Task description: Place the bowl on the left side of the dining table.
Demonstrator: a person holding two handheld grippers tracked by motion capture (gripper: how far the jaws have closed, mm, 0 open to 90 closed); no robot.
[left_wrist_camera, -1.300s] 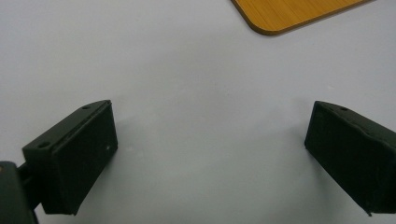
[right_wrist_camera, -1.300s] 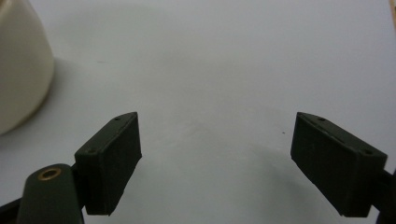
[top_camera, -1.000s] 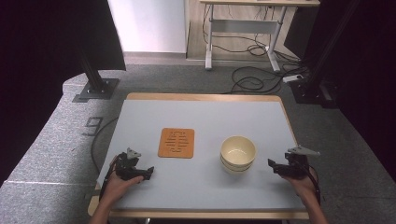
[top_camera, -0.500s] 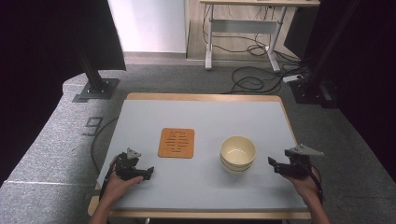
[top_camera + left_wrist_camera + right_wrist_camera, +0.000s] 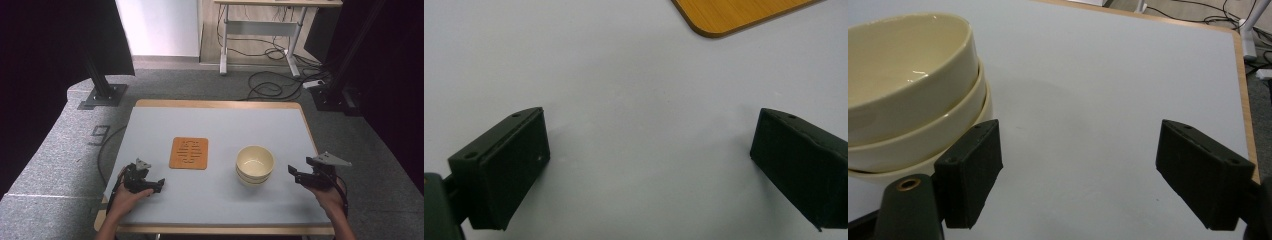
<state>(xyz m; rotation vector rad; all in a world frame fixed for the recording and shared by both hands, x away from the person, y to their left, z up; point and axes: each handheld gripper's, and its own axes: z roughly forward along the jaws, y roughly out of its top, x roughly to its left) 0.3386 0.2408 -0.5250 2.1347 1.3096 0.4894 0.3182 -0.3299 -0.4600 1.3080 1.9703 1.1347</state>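
A stack of three cream bowls (image 5: 255, 164) stands on the pale grey table top (image 5: 220, 125), right of centre. In the right gripper view the bowls (image 5: 908, 90) sit just left of my left jaw. My right gripper (image 5: 294, 175) is a short way to their right, open and empty (image 5: 1078, 145), with bare table between its jaws. An orange wooden trivet (image 5: 188, 153) lies flat left of the bowls. My left gripper (image 5: 156, 184) rests near the front left, also open with nothing in it (image 5: 649, 140). A corner of the trivet (image 5: 744, 15) shows beyond it.
The table has a wooden rim (image 5: 215, 104). Grey carpet surrounds it. Black stand bases (image 5: 102, 95) are on the floor at the back left and right, and cables (image 5: 270, 90) trail under a desk behind.
My right gripper has shifted very slightly beside the bowls. The left gripper, the bowls and the trivet have stayed where they were.
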